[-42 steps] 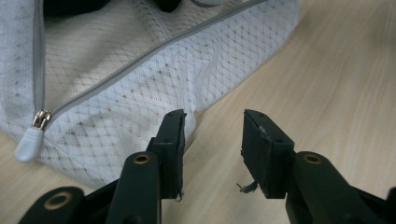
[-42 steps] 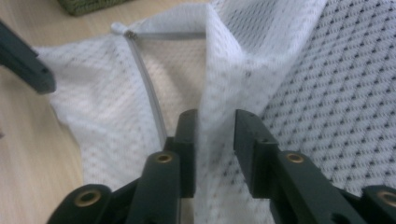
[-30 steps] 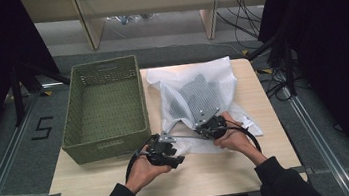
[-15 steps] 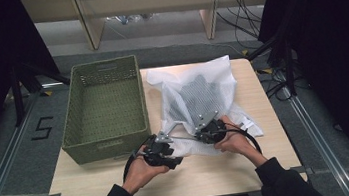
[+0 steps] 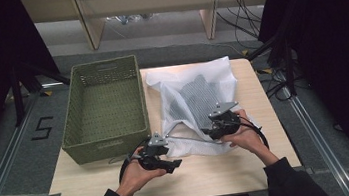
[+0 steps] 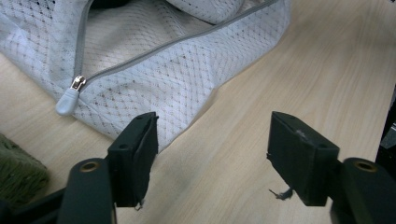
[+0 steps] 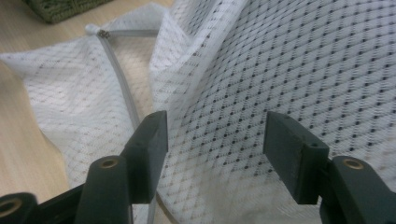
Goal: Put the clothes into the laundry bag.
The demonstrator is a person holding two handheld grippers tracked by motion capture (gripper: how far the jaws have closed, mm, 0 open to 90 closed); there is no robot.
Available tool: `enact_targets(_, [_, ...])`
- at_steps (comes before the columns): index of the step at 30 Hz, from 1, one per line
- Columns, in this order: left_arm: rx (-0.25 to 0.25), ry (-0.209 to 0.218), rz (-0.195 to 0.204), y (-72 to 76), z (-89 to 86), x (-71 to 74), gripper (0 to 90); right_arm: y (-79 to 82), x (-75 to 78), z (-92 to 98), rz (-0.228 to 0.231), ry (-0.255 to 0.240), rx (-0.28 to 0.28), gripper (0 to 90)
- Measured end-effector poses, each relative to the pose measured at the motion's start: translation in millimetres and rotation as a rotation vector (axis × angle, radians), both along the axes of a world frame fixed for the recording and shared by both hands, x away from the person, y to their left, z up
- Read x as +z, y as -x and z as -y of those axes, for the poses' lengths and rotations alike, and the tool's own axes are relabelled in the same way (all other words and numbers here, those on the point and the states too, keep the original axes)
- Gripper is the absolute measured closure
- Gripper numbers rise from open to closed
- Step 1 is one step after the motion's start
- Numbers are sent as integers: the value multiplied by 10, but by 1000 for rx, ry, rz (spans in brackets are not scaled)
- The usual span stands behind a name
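White mesh laundry bag (image 5: 194, 106) lies on the tabletop (image 5: 271, 161), just right of the green basket (image 5: 103, 109), w/ smth dark & striped showing through the net at its middle. Bag is crumpled, edges folded over; a grey zipper (image 6: 154, 49) runs along its near side, ending in a pale grey pull tab (image 6: 68, 100) w/ a small metal slider. In the right gripper view the zipper line (image 7: 122, 81) bends down through the fabric toward the bottom.

Left gripper (image 6: 212, 151): fingers (image 6: 135, 156) wide apart, having just been opening; nothing between them, only bare wood. The bag's corner sits just beyond the left-hand finger; can't tell if it touches. In the high view the left gripper (image 5: 162, 161) sits at the bag's near-left edge.

Right gripper (image 7: 215, 142): fingers (image 7: 292, 151) also wide apart, just been opening; mesh lies under & between them but pads aren't pressing on it. In the high view the right gripper (image 5: 217, 130) is over the bag's near-right part.

Materials: bag = fine diamond-pattern net, soft, semi-see-through, dark dots in the weave. Fingers = black blocky pads, matte, brass-coloured rivets at the base. Basket = rectangular, woven-look, perforated floor. Tabletop = pale wood grain, smooth, rounded corners.
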State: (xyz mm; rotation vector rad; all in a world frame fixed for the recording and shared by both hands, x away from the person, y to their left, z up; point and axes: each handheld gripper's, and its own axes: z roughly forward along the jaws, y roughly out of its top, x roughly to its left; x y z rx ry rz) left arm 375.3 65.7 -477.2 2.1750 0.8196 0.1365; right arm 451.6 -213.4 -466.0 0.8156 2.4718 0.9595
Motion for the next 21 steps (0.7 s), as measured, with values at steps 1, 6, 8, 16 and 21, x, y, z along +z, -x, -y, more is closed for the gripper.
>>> enact_targets(1, [2,3,6,0,-6,0,306,7,19,14,-4,1,5,403])
enact_targets(6, [29,9,1,13,-45,-3,225,27,56,89,6,-32,6,380])
enact_targets(8, [20,-1,13,21,-68,-4,221,55,70,120,-1,-51,-12,378])
enact_targets(16, [29,12,30,78,-137,-15,192,203,124,271,-39,-128,-39,358])
enact_targets(21, [32,8,41,131,-162,-26,193,323,102,332,-63,-157,-41,352])
